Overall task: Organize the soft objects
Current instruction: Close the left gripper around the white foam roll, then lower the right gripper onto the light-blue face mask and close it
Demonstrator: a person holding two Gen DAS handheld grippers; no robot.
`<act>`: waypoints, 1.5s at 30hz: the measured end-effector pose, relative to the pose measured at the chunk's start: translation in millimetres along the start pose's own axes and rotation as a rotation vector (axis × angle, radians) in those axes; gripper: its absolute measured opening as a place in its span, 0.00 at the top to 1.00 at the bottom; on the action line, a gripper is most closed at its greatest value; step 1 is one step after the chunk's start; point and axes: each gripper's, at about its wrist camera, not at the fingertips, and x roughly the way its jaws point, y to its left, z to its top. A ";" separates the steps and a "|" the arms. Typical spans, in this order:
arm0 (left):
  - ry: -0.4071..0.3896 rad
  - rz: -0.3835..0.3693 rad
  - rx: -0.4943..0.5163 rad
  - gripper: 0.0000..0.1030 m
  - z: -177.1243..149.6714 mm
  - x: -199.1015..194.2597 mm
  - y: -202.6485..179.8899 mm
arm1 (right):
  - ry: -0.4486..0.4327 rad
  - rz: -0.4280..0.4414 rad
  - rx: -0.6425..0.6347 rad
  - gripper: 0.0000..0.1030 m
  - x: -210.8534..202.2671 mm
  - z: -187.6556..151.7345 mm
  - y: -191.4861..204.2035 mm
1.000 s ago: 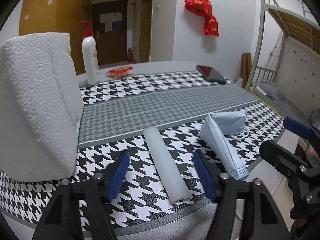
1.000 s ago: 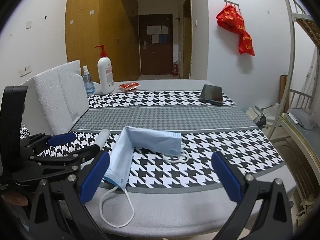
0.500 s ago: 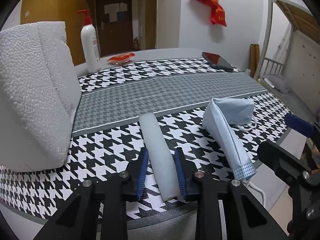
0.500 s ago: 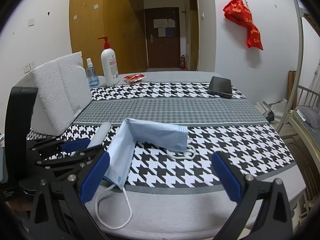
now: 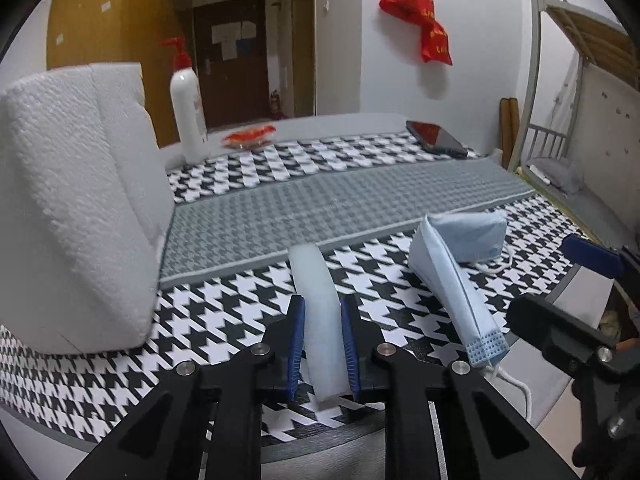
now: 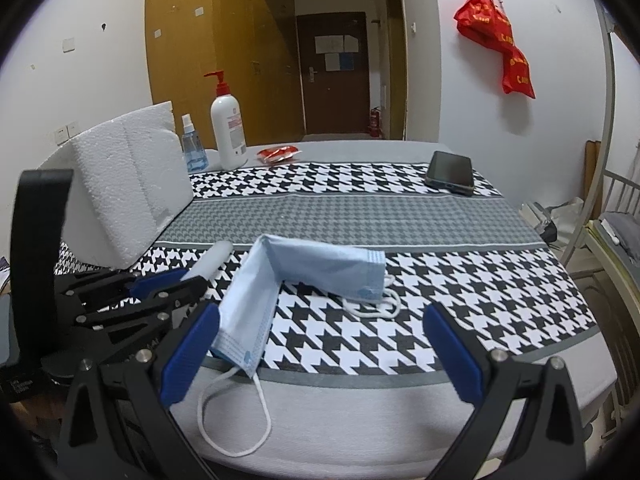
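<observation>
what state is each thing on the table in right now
left gripper: fingers have just been closing, now pressed on the white foam strip
white foam strip: lying flat, near end gripped
right gripper: open, holding nothing
blue face mask: folded over, free, one ear loop past the cloth's edge
foam block: leaning upright
pump bottle: upright
phone: lying flat, screen dark

A pump bottle (image 6: 227, 130) and phone (image 6: 450, 172) rest on the houndstooth tablecloth (image 6: 460, 280).
</observation>
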 end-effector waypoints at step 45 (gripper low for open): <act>-0.070 -0.034 -0.039 0.81 3.2 -17.8 44.1 | 0.176 0.053 0.011 0.83 56.0 9.8 29.2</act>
